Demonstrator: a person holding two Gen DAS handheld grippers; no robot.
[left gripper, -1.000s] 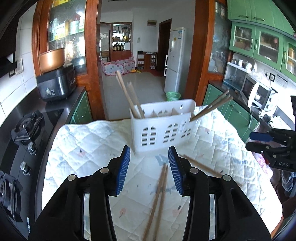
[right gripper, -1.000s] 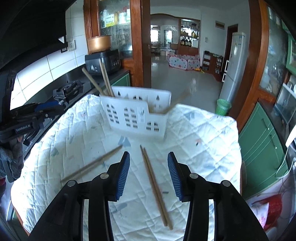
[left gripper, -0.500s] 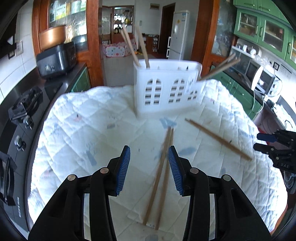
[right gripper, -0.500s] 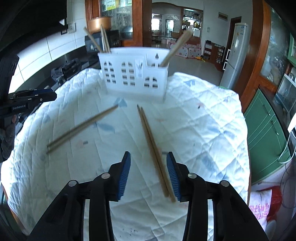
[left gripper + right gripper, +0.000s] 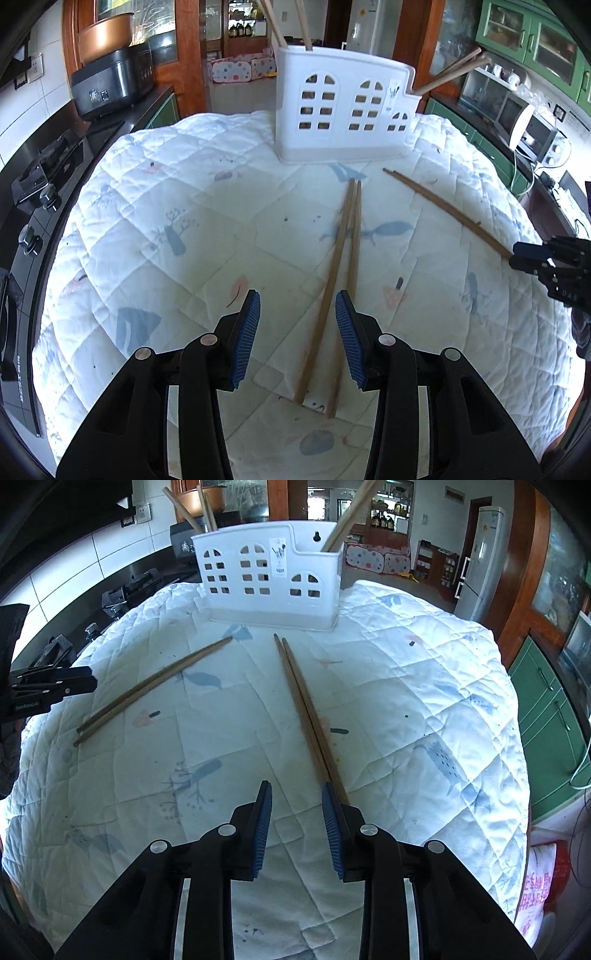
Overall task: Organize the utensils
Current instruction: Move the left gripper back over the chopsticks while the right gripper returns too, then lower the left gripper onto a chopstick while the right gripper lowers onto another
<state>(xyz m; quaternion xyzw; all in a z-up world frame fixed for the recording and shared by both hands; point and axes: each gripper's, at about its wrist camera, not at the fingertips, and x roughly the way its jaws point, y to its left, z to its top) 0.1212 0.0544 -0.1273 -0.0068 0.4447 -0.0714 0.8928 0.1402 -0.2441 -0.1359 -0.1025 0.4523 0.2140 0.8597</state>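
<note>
A white utensil holder [image 5: 345, 110] stands at the far side of a quilted cloth [image 5: 184, 221] with chopsticks standing in it; it also shows in the right wrist view [image 5: 273, 579]. In the left wrist view, one pair of brown chopsticks [image 5: 338, 273] lies between the jaws of my open left gripper [image 5: 298, 336]. A second pair [image 5: 447, 208] lies to the right, its far end by my right gripper [image 5: 532, 256]. In the right wrist view, my open right gripper [image 5: 296, 829] is low over the cloth, its right finger beside a pair [image 5: 310, 716]. The other pair [image 5: 147, 686] lies left.
A gas stove [image 5: 33, 184] and a black cooker [image 5: 110, 85] sit on the counter to the left. Green cabinets [image 5: 546, 716] and a microwave [image 5: 524, 125] are to the right. The cloth's edges drop off on all sides.
Both grippers have dropped lower and closer to the cloth. The chopstick pairs now lie nearer to the fingertips. The holder and chopsticks have not moved.
</note>
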